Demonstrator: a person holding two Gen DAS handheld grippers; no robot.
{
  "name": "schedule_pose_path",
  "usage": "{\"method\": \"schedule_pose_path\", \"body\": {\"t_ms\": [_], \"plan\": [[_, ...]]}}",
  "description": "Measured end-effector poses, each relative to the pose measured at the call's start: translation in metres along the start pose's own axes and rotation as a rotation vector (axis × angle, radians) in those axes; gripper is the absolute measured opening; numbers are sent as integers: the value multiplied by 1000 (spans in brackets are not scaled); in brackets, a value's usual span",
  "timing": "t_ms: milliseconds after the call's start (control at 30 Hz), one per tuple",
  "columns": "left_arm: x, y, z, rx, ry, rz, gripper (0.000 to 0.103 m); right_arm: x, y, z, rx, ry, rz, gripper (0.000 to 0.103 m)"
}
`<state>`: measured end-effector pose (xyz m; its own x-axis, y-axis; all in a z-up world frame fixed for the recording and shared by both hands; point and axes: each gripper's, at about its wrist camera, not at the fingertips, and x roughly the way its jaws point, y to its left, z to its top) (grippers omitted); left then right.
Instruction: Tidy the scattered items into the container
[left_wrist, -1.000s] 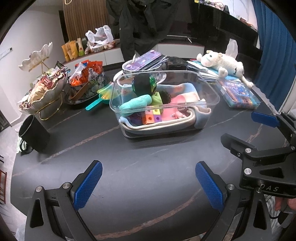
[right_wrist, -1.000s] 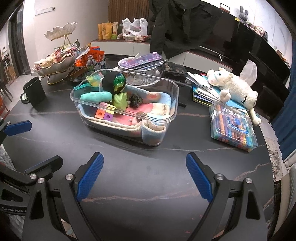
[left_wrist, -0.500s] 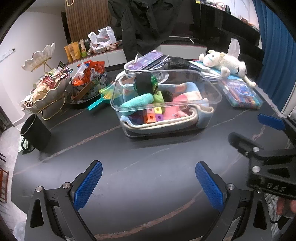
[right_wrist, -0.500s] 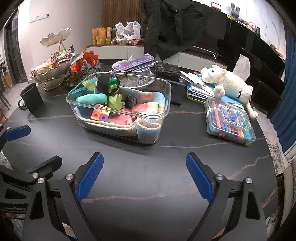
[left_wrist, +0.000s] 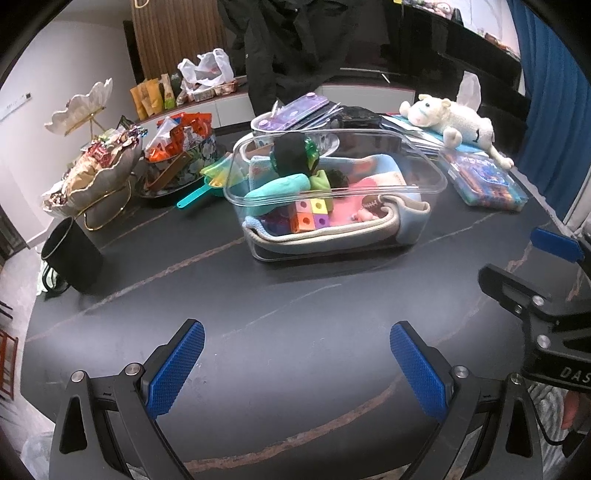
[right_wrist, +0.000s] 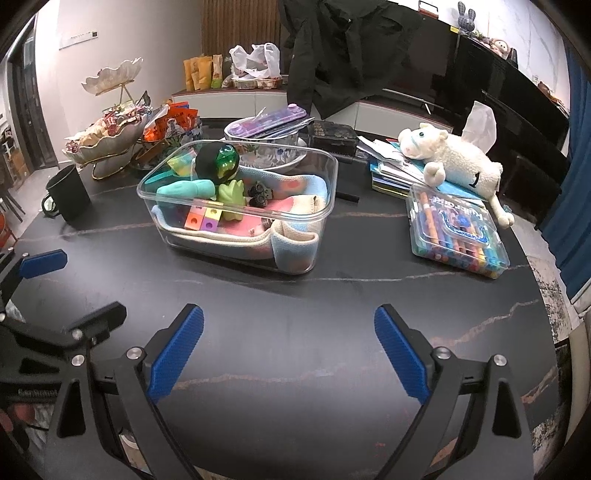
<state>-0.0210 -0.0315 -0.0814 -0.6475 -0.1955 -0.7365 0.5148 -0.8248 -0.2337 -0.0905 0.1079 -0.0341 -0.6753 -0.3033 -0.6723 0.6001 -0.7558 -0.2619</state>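
**Task status: container loaded, table in front of the jaws bare**

1. Grippers. The left gripper (left_wrist: 295, 363) hovers over the dark table (left_wrist: 295, 295) with its jaws wide apart and nothing between them. The right gripper (right_wrist: 288, 350) is in the same condition: jaws wide apart, nothing held. Each gripper shows at the edge of the other's view, side by side at the near edge of the table.

2. Zone between and just ahead of the jaws. Only bare table surface is visible here. No loose item lies within this zone in either view.

3. Container. The clear plastic tub (right_wrist: 332, 173) stands straight ahead of both jaw pairs, well beyond the fingertips. It holds a folded cloth lining (right_wrist: 295, 251), coloured blocks (right_wrist: 203, 219), a teal soft toy (right_wrist: 184, 190), a green figure (right_wrist: 231, 194), a small dark toy (right_wrist: 260, 195) and a black-and-green ball (right_wrist: 218, 162). All sit inside the walls.

4. Beyond and beside the container. Ahead and to the right of the jaws: a marker case (right_wrist: 456, 232), and a plush sheep (right_wrist: 454, 158) lying on a stack of books. Ahead and to the left: a black mug (right_wrist: 68, 197) and snack bowls (left_wrist: 92, 177).

5. Assessment. The sorting appears essentially complete. Whether the marker case or plush sheep count as scattered items cannot be determined; if so, they remain.
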Motion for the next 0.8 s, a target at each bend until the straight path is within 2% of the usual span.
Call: {"method": "schedule_pose_path", "body": {"t_ms": [300,500,667,800], "plan": [[-2,-3,-4,37,-11,15,100,-1,3,-2,-18,4,11,99],[0,-1,-6,15,11,13,100,-3,5,-2,-22,-1,11,99],[-5,4,-6,-4,-15,29,100,-5,4,-1,-20,-6,11,99],[-5,4,-4,-3,-4,11,100,-7,5,0,-24,-10,13,99]]}}
